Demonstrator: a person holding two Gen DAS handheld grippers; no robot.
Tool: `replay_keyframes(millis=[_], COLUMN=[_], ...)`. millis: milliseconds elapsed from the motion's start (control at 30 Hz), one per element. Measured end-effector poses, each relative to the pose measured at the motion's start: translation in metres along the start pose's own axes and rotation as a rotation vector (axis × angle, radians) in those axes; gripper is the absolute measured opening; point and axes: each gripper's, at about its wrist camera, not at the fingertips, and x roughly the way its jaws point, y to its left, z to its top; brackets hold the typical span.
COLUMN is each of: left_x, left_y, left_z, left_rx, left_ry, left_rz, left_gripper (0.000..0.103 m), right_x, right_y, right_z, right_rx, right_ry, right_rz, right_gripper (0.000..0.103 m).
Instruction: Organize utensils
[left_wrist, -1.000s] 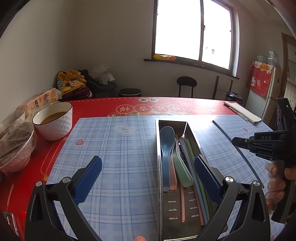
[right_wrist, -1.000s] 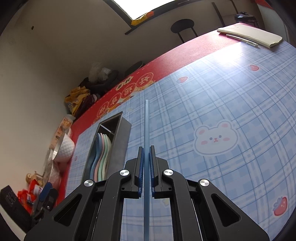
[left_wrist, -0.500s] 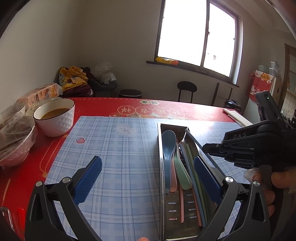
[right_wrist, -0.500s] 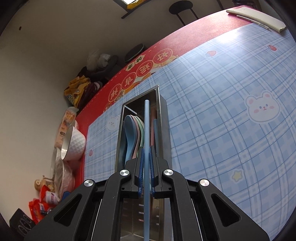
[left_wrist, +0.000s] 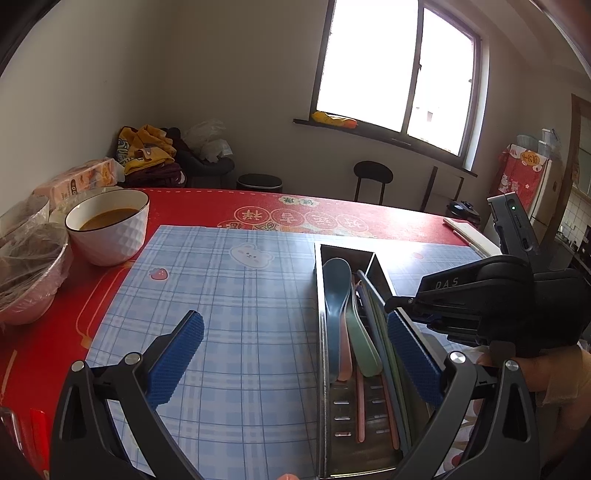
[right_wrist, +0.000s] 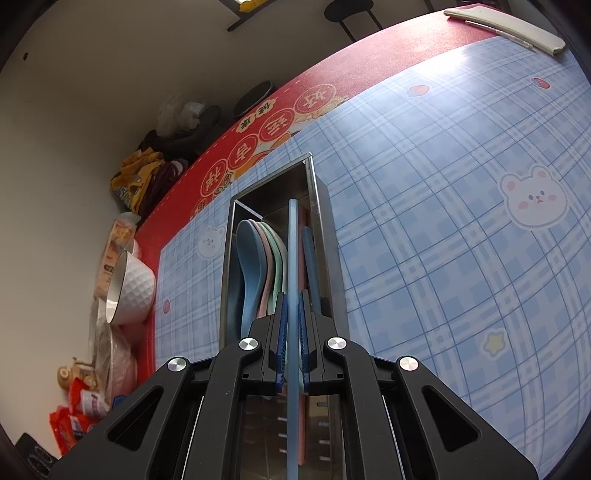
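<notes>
Now we are clenching the right gripper (right_wrist: 291, 345) on the thin pale-blue chopstick (right_wrist: 292, 258), aligning it lengthwise above the long stainless-steel utensil tray (right_wrist: 317, 206) ahead of the jaws, while the left gripper (left_wrist: 295, 354) is gaping empty.

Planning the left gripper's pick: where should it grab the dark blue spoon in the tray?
Grip the blue spoon at its narrow handle from above, pads either side. The metal tray wall hugs it on the left and the pink spoon crowds its right.

The tray's (right_wrist: 319, 236) near end lies hidden behind the right gripper (right_wrist: 291, 347) at lower centre; the chopstick (right_wrist: 292, 258) runs off the bottom edge.
</notes>
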Motion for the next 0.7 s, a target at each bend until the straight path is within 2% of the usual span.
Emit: replay_keyframes(millis=[333, 700], left_x=[0.001, -0.003], left_y=[0.0, -0.015], left_z=[0.0, 0.0], left_rx=[0.0, 0.06], left_ry=[0.004, -0.028], left_rz=[0.006, 0.044], left_gripper=[0.097, 0.097], right_x=[-0.012, -0.077], right_y=[0.0, -0.008], right_z=[0.001, -0.007], right_rx=[-0.056, -0.379], right_ry=[-0.018, -0.165], right_rz=[-0.009, -0.126], right_gripper=[0.008, 0.008])
